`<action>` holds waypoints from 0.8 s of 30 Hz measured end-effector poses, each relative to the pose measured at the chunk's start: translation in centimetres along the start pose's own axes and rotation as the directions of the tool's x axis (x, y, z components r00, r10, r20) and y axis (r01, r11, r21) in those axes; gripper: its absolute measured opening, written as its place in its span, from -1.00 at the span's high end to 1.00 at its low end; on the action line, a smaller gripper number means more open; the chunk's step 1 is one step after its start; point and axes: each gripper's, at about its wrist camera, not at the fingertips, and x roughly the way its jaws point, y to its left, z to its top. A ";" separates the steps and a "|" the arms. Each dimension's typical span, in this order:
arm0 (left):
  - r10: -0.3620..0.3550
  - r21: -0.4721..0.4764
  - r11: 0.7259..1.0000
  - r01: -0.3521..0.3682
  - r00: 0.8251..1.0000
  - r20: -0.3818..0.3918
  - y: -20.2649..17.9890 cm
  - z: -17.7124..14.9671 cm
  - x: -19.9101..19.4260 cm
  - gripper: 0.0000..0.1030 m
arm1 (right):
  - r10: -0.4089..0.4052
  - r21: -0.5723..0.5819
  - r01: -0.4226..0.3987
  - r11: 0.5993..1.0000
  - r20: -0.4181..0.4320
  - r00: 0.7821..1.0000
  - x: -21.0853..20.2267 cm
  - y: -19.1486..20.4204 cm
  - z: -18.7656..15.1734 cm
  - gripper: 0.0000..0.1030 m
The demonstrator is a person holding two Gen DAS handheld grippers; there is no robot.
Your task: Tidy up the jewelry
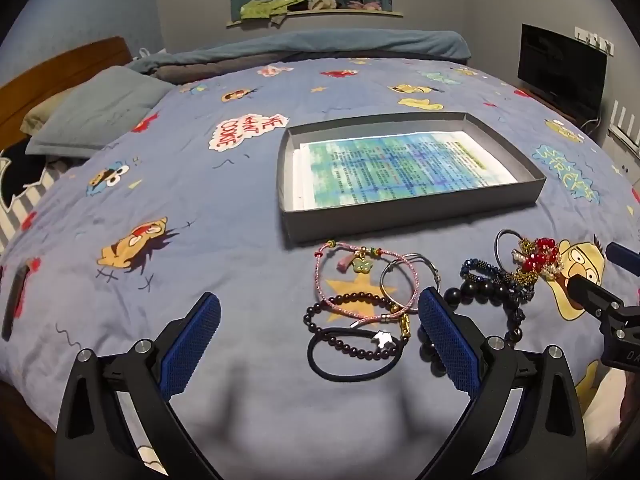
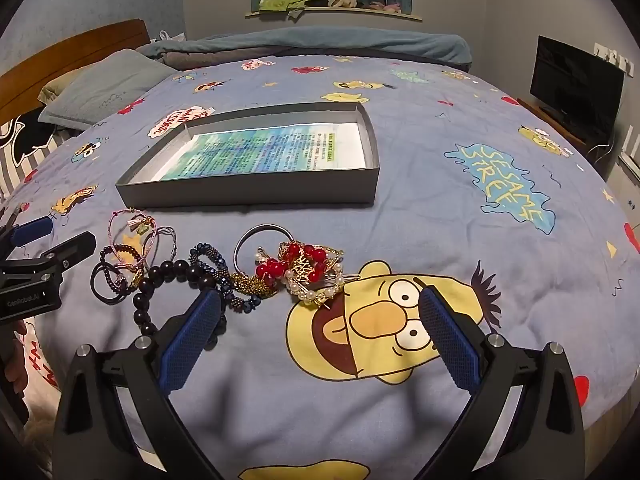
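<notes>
Both grippers, left (image 1: pixel 318 316) & right (image 2: pixel 320 312), hung wide open w/ nothing held, above bracelets (image 1: pixel 360 300) heaped near box (image 1: pixel 412 208), prob for easy transfer

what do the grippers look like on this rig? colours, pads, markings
Both match: the left gripper and right gripper have glossy black forked frames with silver round screw heads and blue fingers with fine cross-hatch grip texture. Seen from the right wrist view, the left unit's black body carries white "GenRobot.AI" lettering. No cables or sleeves visible.
</notes>
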 end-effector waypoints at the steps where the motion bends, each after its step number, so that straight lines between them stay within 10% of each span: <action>1: -0.001 0.000 1.000 0.001 1.000 -0.001 0.0 0.0 0.0 -0.91 | 0.001 0.000 -0.001 1.000 0.000 1.000 0.0 0.2 0.0 -0.90; 24: -0.002 0.000 1.000 0.002 1.000 0.000 -0.3 0.3 0.1 -0.91 | -0.002 -0.008 0.002 1.000 0.004 1.000 0.0 0.1 0.4 -0.90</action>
